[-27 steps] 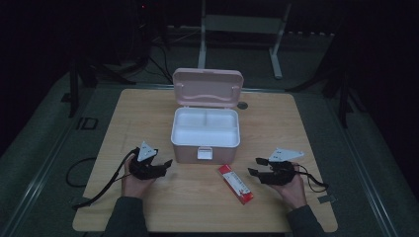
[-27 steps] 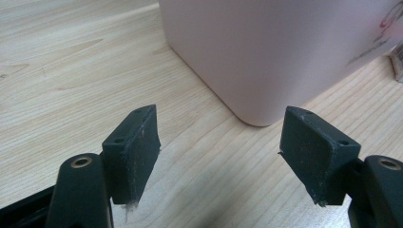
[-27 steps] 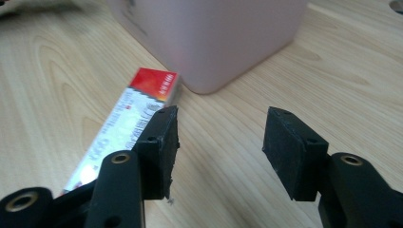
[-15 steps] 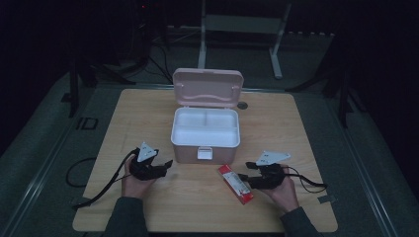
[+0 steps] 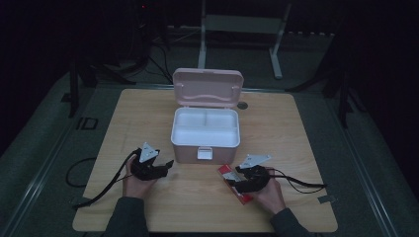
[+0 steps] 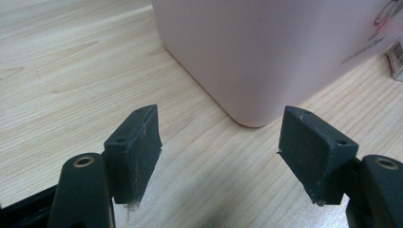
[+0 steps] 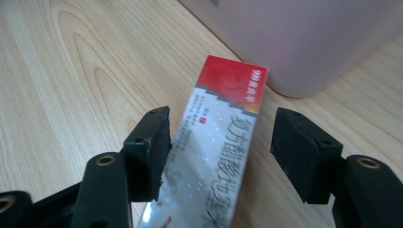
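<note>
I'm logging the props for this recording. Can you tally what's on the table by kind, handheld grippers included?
Pink storage box, lid open: 1
Red-and-white carton: 1
Handheld grippers, left gripper and right gripper: 2
Total: 4

High view: fixed above the person's side, facing forward and down, whole table point(image 5: 148, 108) in frame. Both gripper views sit low and close over the tabletop, looking along their jaws. All three share the pink box point(image 5: 206, 134) point(image 6: 266, 52) point(image 7: 304, 38).
</note>
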`<control>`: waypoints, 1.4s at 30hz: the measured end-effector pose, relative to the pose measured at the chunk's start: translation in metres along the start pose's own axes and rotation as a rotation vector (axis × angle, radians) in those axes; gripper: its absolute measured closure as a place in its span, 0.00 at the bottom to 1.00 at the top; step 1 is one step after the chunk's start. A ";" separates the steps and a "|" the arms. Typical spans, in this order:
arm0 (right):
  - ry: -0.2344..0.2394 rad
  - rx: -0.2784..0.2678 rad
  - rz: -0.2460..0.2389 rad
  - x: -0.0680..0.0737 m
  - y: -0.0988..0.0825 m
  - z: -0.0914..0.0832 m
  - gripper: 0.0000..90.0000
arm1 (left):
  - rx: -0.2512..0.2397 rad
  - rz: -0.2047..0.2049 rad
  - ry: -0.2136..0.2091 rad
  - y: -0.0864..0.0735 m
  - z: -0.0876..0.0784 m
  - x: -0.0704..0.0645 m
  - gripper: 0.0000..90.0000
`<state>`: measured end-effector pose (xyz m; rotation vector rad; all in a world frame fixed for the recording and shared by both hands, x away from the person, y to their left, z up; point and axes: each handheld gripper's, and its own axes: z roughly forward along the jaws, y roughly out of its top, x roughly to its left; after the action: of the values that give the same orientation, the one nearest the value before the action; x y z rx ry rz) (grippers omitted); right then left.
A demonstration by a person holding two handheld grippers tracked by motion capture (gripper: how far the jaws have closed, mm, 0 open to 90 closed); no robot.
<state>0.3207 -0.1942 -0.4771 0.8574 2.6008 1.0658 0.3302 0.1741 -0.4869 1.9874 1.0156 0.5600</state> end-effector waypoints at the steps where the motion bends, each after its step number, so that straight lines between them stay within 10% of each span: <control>1: -0.003 0.010 -0.009 0.001 0.001 0.003 0.42 | 0.000 0.000 0.001 0.000 0.000 0.000 0.33; 10: -0.044 0.099 -0.044 -0.001 -0.003 0.003 0.56 | -0.007 0.003 0.003 0.000 -0.003 0.000 0.33; 26: -0.104 0.073 -0.009 -0.050 -0.071 -0.085 0.56 | -0.030 0.003 -0.042 0.008 -0.006 -0.005 0.33; 33: -0.055 0.114 0.001 -0.056 -0.071 -0.078 0.55 | -0.030 -0.007 -0.057 0.011 -0.010 -0.004 0.33; 42: -0.086 0.034 0.020 -0.056 -0.058 -0.085 0.50 | -0.050 -0.011 -0.099 0.024 -0.018 -0.005 0.32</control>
<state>0.3078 -0.3089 -0.4577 0.9175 2.5511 0.9703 0.3263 0.1703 -0.4573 1.9444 0.9430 0.4722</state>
